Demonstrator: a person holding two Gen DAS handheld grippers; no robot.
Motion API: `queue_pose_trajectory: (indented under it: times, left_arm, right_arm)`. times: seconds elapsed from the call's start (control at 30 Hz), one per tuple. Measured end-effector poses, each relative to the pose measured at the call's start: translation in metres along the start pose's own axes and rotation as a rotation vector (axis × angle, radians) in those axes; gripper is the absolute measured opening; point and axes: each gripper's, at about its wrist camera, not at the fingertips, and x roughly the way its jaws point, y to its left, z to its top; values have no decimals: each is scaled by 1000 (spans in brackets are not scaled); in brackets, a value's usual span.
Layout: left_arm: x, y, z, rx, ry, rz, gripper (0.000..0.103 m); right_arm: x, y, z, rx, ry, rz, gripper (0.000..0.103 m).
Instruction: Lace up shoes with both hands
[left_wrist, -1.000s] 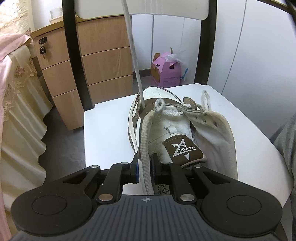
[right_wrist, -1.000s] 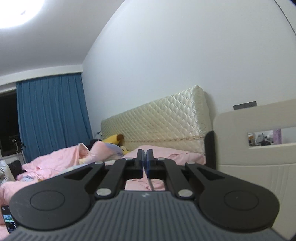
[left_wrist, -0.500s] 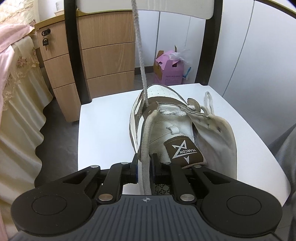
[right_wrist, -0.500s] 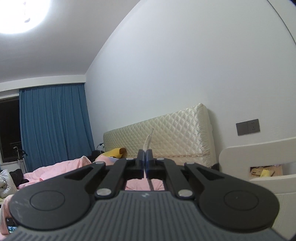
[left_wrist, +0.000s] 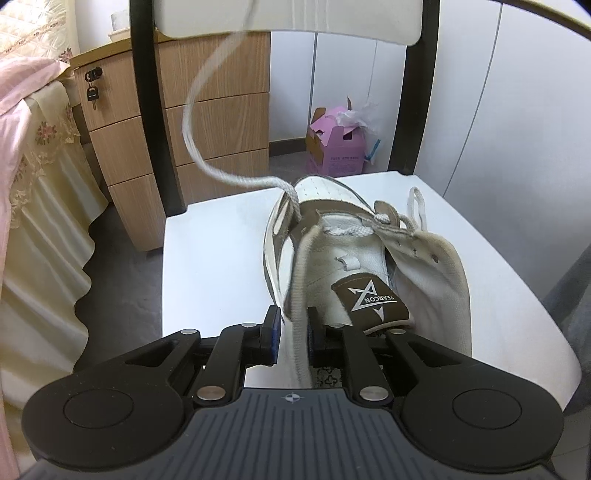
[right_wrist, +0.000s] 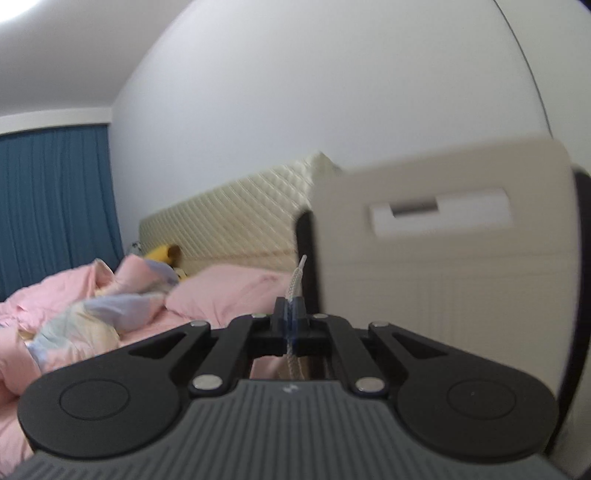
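White leather and brown trim make up the shoe (left_wrist: 332, 266), which lies on the white chair seat (left_wrist: 214, 266) with its toe toward the back edge and its heel at the front edge, close under the left gripper (left_wrist: 291, 332). In the left wrist view that gripper's two fingers stand a little apart, one on each side of the shoe's left collar edge, and the collar fills the gap between them — a light clamp on the shoe. The brown tongue label (left_wrist: 369, 301) sits just right of the right finger. A white lace (left_wrist: 199, 122) leaves a left eyelet near the toe, sags in a slack curve over the back left corner of the seat, then climbs out of view past the chair's backrest (left_wrist: 288, 18). A short loop of lace (left_wrist: 417, 206) lies by the right eyelet flap. Behind the chair stand a wooden drawer unit (left_wrist: 218, 122) and a pink box (left_wrist: 340, 147) on the floor.

From the right wrist, the right gripper (right_wrist: 290, 314) is raised well above the seat, its fingers pressed together on the lace end (right_wrist: 295, 280) — the tip pokes up beyond them. The backrest blurs past on the right; a bed with pink bedding (right_wrist: 92, 295) and blue curtains (right_wrist: 55, 199) lie beyond.
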Motion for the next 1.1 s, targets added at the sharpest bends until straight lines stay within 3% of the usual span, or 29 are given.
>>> queue_pose_trajectory:
  times: [0.1, 0.23, 0.3, 0.47, 0.53, 0.73, 0.9, 1.1]
  left_arm:
    - [-6, 3, 0, -13, -13, 9, 31]
    - [-19, 0, -4, 19, -60, 0, 39]
    - [-28, -1, -8, 42, -84, -20, 50]
    - [-50, -1, -16, 74, -143, -94, 53]
    - [-58, 6, -15, 41, -174, -150, 54]
    - [-58, 46, -8, -119, -211, -287, 54]
    - [-53, 100, -7, -450, -305, -521, 53]
    - [-38, 135, -18, -737, -333, -628, 52]
  right_arm:
    - [-4, -21, -38, -8, 65, -51, 3]
    - [-10, -47, -87, -53, 142, -143, 3]
    - [-12, -63, -104, -48, 159, -195, 3]
    - [-19, -98, -130, -9, 193, -344, 3]
    - [-21, -95, -130, -57, 185, -310, 4]
    - [-4, -65, -150, -119, 299, -159, 5]
    - [9, -27, -166, -191, 360, 5, 5]
    - [23, 15, -181, -277, 410, 141, 5]
